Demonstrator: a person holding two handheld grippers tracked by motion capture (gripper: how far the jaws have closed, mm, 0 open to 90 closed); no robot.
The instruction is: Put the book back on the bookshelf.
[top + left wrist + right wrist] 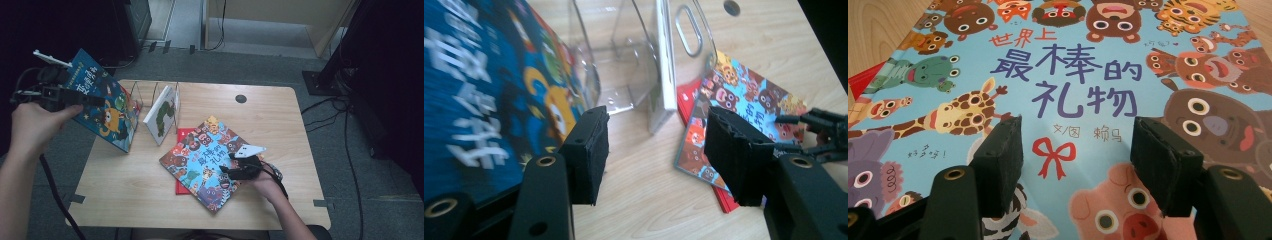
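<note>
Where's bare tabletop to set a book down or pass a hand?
Free: the near-left table, bordered by the blue book and the animal-cover book; and the far-right corner past the round hole. Crowded: the far-left clear rack with the white book, and the centre stack over the red book.

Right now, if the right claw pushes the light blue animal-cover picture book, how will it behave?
The light blue animal-cover picture book looks thin and flat, so it probably slides rather than tips. Its cover seems glossy, so pads may slip. It lies on a red book, which might shift along with it.
</note>
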